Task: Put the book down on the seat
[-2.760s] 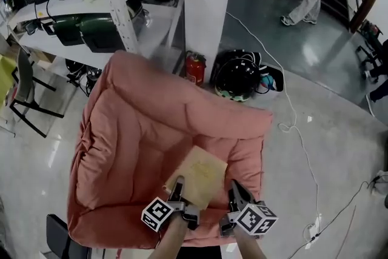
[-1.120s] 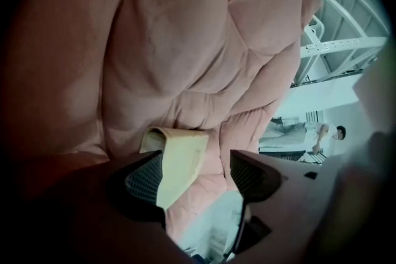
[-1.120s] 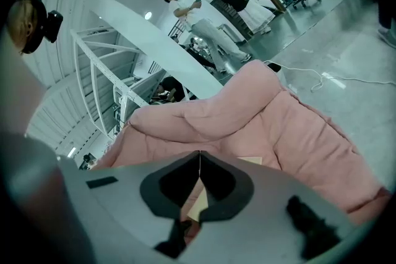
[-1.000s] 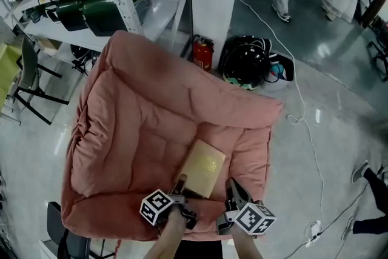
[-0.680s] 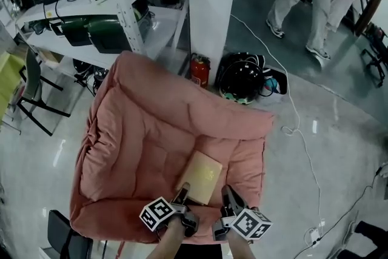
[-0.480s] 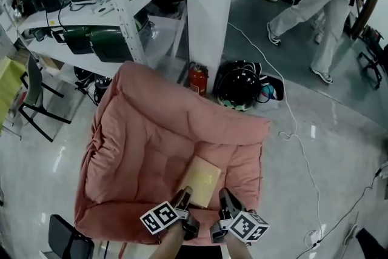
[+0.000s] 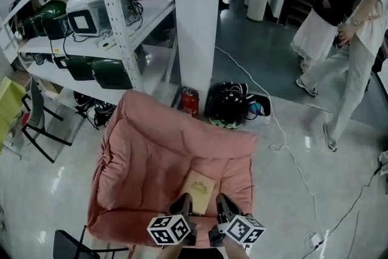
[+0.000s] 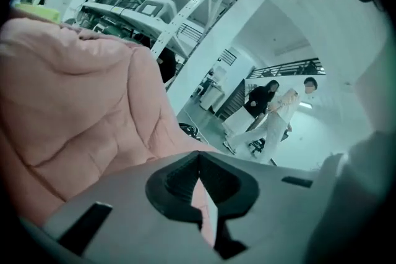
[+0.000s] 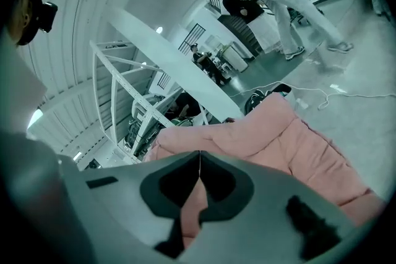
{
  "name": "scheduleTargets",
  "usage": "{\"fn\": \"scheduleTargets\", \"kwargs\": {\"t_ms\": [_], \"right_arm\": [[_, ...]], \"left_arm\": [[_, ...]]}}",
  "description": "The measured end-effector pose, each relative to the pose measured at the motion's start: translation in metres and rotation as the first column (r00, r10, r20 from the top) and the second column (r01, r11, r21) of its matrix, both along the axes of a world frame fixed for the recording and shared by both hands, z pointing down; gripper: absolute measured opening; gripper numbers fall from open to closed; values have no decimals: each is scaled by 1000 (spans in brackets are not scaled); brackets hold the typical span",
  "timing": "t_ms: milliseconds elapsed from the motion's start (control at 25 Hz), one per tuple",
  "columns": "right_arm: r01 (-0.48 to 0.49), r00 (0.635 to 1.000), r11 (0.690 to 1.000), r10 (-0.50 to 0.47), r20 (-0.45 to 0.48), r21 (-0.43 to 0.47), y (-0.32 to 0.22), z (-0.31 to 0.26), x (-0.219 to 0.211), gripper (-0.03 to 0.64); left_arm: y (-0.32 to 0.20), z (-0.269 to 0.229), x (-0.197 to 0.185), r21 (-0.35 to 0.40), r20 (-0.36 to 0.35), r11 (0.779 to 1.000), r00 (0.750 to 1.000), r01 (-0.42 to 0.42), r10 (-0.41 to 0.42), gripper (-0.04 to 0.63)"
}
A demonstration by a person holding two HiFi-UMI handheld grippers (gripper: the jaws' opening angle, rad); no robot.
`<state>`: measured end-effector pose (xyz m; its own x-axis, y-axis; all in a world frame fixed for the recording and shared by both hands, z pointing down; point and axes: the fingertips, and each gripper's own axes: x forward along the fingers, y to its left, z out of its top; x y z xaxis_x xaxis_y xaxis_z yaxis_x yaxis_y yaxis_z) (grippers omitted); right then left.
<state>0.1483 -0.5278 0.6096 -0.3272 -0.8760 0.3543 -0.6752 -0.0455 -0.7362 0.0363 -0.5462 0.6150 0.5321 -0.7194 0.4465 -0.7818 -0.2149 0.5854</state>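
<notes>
Book (image 7: 199, 188) lay flat on seat (image 7: 151, 148).
Left tongs (image 7: 182, 202) and right tongs (image 7: 219, 201) were both closed and empty, over seat's front edge.

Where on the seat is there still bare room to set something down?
Left of the book the seat is bare out to its left roll. A narrower strip runs right of the book. Crowded: the floor behind, with extinguisher, helmet, cable.

Bright, even overhead light; glare lay on the floor (image 7: 54, 176) at eight o'clock. Gripper views were teal-tinted, fisheye-curved, black-cornered.
</notes>
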Motion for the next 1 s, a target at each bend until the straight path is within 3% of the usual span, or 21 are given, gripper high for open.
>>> {"fn": "scheduleTargets", "kwargs": {"t_ms": [480,680,1000], "right_arm": [[126,985,990,-118,-125,65,46,-64,-18,12],[191,956,979,-168,-242,76,70,-82,-19,12],[193,963,975,-167,-212,107,93,-100,-30,12]], "left_arm": [[49,-77,15,82,14,986,990,-142,142,11],[68,-104,16,124,12,977,985,-175,174,11],[90,-115,12,125,-18,977,984,-174,177,11]]}}
